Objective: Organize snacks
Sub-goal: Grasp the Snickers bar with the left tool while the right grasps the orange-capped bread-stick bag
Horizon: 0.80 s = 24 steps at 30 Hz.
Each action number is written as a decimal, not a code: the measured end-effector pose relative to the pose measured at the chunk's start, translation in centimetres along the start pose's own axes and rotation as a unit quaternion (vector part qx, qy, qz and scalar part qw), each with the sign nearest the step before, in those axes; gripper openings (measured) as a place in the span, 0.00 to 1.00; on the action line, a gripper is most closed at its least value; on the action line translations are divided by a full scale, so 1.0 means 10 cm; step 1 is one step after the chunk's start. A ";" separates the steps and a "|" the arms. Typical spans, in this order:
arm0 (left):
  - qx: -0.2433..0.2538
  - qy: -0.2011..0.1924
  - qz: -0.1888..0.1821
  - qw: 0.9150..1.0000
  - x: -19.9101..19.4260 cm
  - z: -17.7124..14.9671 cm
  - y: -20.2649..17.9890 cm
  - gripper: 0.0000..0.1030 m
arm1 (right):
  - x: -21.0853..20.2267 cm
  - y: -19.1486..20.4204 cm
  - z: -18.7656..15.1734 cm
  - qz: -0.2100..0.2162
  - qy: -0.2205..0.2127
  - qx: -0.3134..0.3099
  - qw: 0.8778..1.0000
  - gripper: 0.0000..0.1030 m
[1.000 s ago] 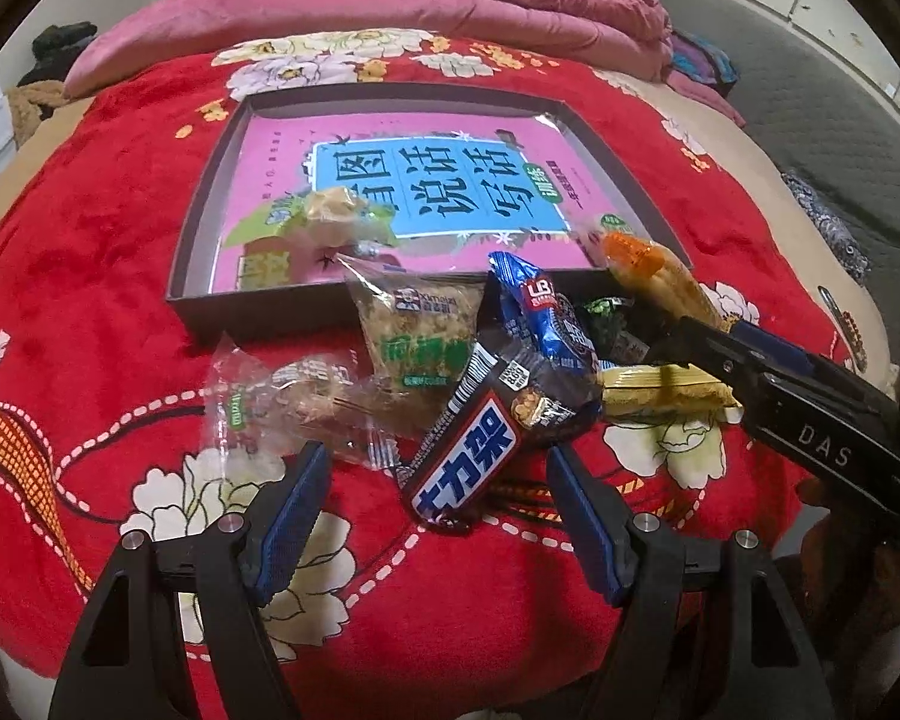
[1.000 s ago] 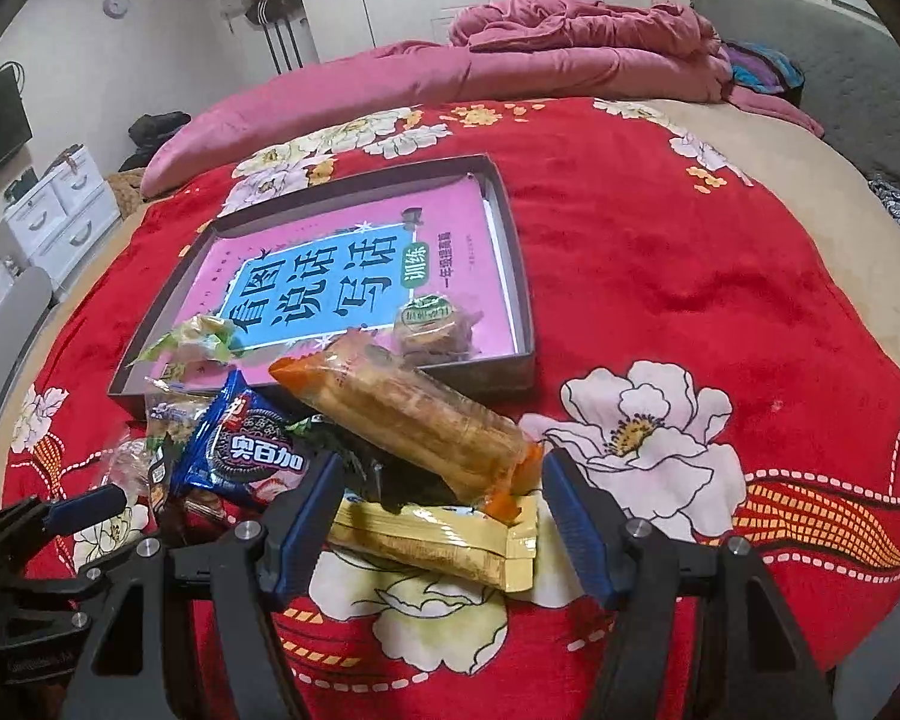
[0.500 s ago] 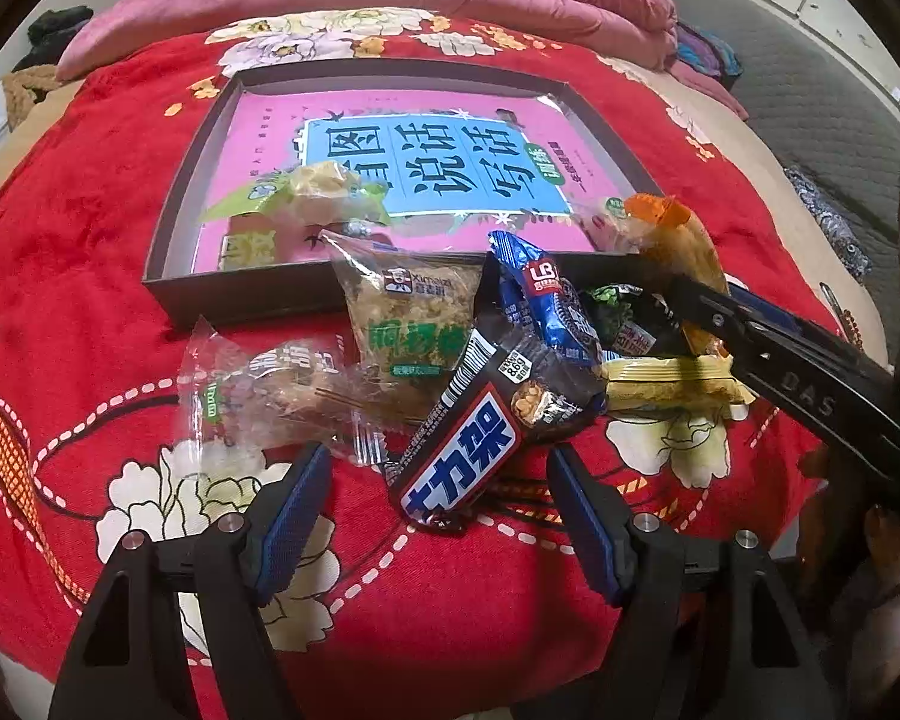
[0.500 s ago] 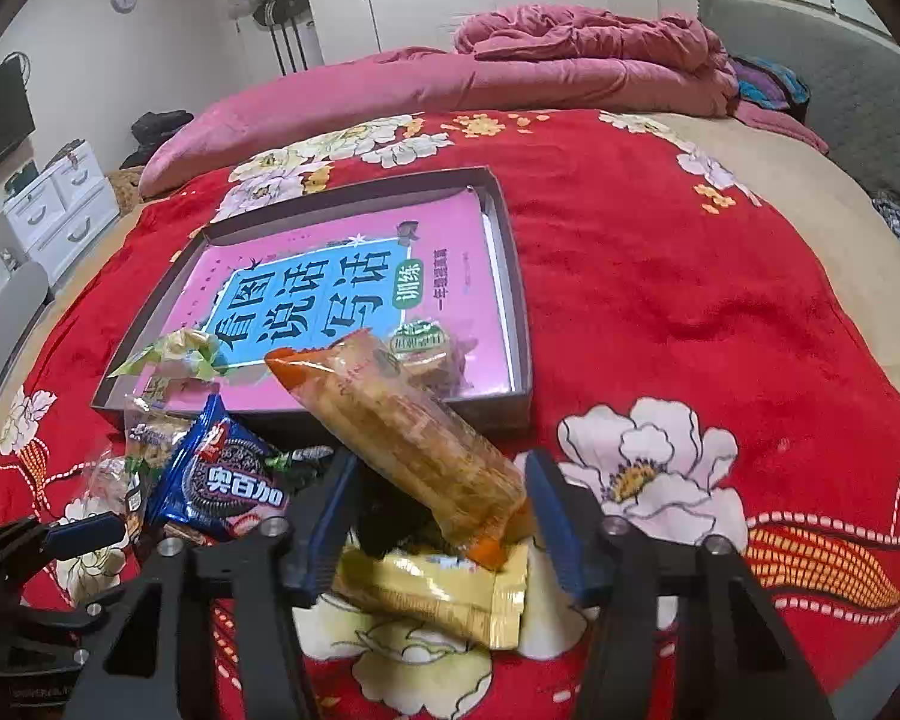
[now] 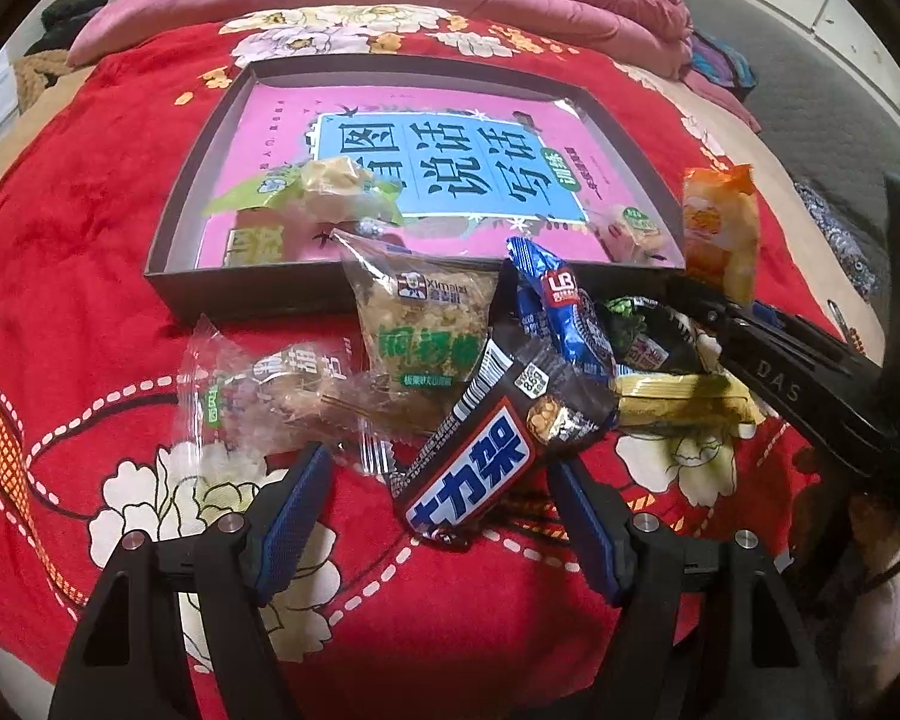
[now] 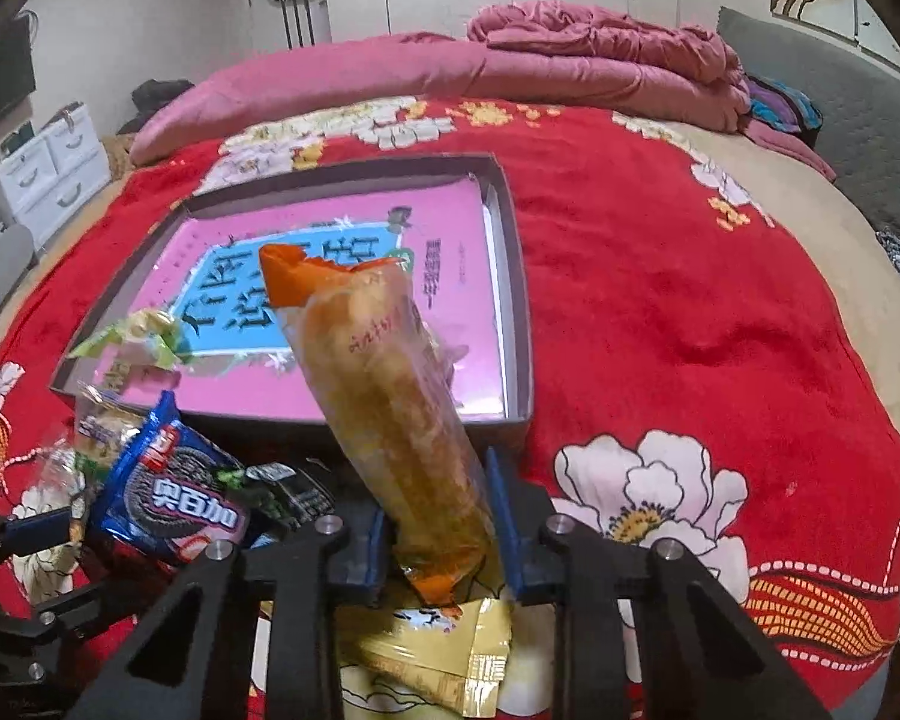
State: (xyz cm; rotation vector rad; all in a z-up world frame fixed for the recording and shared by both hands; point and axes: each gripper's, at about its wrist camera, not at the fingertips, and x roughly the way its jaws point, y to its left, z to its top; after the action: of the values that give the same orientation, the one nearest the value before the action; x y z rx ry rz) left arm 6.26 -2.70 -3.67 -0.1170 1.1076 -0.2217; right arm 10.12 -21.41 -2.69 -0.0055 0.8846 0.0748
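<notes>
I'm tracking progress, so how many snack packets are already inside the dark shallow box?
2. A green-and-clear wrapped snack lies at the near left of the dark shallow box; a small clear-wrapped cake sits at its near right corner. None seems hidden.

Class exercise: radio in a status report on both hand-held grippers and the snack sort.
Right hand-held gripper closing on orange cracker pack. Left hand-held gripper open over chocolate bar. Tray ahead, nothing blocking.

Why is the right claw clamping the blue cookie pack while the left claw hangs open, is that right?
Not quite. In the right wrist view the right claw is closing on the long orange-ended snack pack; the blue cookie pack lies beside it. The left claw is open.
</notes>
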 end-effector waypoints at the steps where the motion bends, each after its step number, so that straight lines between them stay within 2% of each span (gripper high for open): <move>1: -0.001 0.000 -0.001 1.000 0.00 0.00 0.00 0.67 | -0.04 -0.01 0.00 0.004 -0.009 0.001 1.000 0.28; 5: -0.001 0.007 -0.007 1.000 0.04 0.01 -0.01 0.48 | -0.11 -0.06 0.02 0.020 -0.021 0.015 0.999 0.28; 7: 0.003 0.010 -0.010 1.000 0.06 0.00 -0.03 0.43 | -0.14 -0.10 0.02 0.027 -0.024 0.027 0.999 0.28; 14: 0.000 0.009 -0.021 1.000 0.06 0.01 -0.02 0.36 | -0.29 -0.10 -0.02 0.052 -0.033 0.044 0.997 0.28; 24: -0.007 -0.006 -0.044 0.999 -0.06 0.00 0.04 0.34 | -0.37 0.09 -0.11 0.081 -0.027 0.036 0.996 0.28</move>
State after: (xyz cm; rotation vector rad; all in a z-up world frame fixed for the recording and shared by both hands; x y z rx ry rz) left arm 6.04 -2.17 -3.28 -0.1800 1.0925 -0.2925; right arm 6.92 -20.83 -0.49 0.1359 0.8330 0.1940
